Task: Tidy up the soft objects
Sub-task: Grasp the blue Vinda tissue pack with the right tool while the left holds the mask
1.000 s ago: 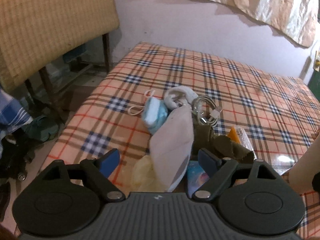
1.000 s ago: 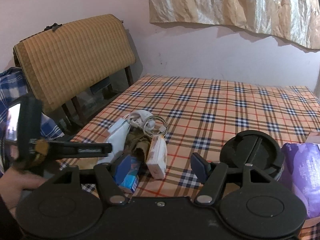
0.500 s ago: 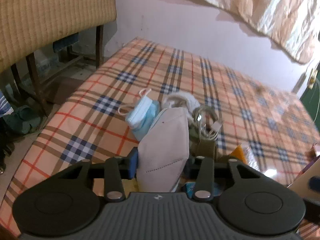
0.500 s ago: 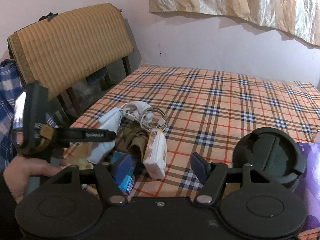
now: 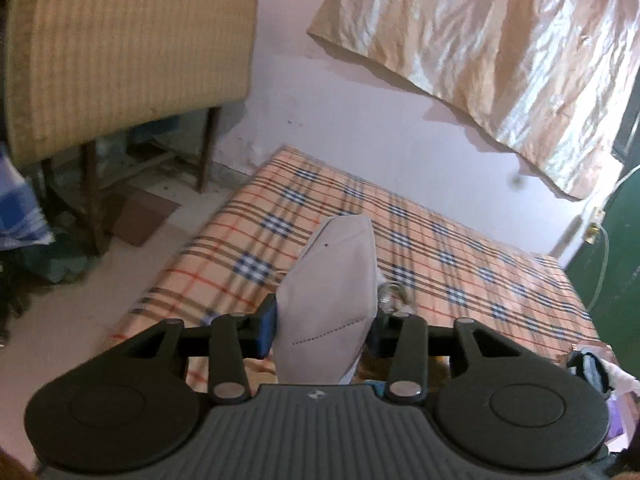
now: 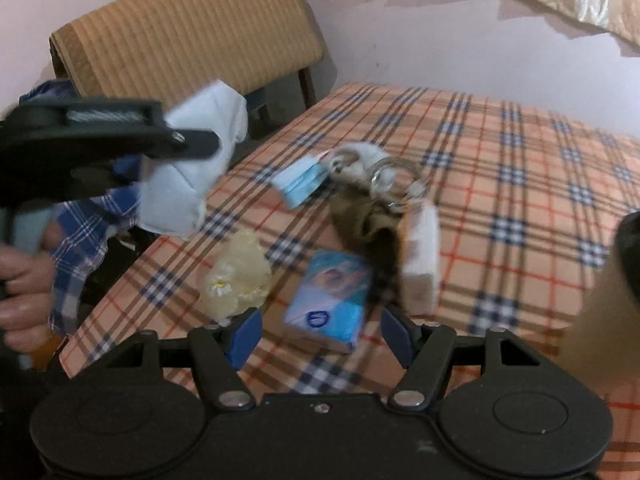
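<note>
Left wrist view: left gripper (image 5: 320, 326) clamped on white mask (image 5: 330, 300), held in air above near-left corner of bed (image 5: 440, 240). Step in hand: carry mask off pile. Next move, by judgement: find drop spot, not visible, then release; limp mask may sag or slip.

Right gripper (image 6: 320, 330) jaws apart, empty, hovering over tissue pack (image 6: 332, 300). Ahead of it: blue mask (image 6: 302, 184), cable (image 6: 390, 178), olive cloth (image 6: 366, 220), white pack (image 6: 420, 256), yellow item (image 6: 238, 280) to left. Bed edge close on left; open plaid beyond pile and to right.
</note>
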A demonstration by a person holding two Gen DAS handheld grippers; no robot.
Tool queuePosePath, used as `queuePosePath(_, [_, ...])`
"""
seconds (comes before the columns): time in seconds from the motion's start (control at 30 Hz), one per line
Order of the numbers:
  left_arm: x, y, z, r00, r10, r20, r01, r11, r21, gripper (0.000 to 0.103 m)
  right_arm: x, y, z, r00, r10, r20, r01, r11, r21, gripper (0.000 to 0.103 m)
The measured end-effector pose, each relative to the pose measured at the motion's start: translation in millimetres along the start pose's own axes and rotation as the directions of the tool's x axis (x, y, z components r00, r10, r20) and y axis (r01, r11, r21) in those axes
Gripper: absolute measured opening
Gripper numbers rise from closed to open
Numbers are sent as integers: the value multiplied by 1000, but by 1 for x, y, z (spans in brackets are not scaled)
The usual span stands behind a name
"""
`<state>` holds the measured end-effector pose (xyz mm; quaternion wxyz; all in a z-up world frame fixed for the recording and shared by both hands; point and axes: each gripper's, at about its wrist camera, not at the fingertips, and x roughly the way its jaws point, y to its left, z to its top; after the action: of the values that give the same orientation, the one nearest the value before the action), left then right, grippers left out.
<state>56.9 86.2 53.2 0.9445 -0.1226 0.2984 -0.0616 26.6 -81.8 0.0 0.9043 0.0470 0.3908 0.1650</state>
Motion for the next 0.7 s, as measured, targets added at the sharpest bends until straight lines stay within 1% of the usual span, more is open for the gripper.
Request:
queuePosePath(0.07, [-3, 3, -3, 1000, 21, 1, -21, 1000, 2, 44, 12, 3, 1, 1000, -18, -16, 18, 1000, 11, 78])
queuePosePath(0.2, [-2, 4, -9, 996, 89, -1, -89, 996, 23, 44, 40, 4, 5, 996, -76, -54, 79, 996, 51, 78])
queuePosePath(0.3, [-2, 5, -16, 993, 113, -17, -113, 993, 27, 44, 59, 4, 6, 990, -112, -87, 117, 992, 57, 77])
queuePosePath(0.33, [-1, 6, -18, 993, 117, -23, -116, 993, 30, 44, 64, 3, 5, 990, -110, -93, 116, 991, 60, 75])
queuePosePath(0.37, [-1, 5, -20, 992, 119, -28, -119, 992, 31, 44, 66, 3, 4, 990, -111, -84, 115, 992, 50, 69])
queuePosePath(0.4, [-1, 5, -22, 992, 121, -33, -120, 992, 32, 44, 67, 5, 3, 989, -126, -72, 127, 992, 17, 66])
queuePosePath(0.43, [-2, 5, -23, 992, 121, -35, -120, 992, 32, 44, 65, 6, 3, 990, -126, -70, 126, 992, 2, 64])
queuePosePath(0.53, [-6, 1, -25, 992, 118, -39, -117, 993, 32, 44, 49, 6, 3, 994, -97, -50, 97, 995, 9, 63])
queuePosePath(0.63, [-13, -7, -27, 993, 114, -32, -112, 993, 48, 44, 20, 13, 1, 997, -83, 0, 83, 996, -44, 63])
queuePosePath(0.7, [-16, -14, -29, 993, 111, -28, -110, 992, 55, 44, -4, 10, 1, 996, -78, 30, 80, 995, -52, 63])
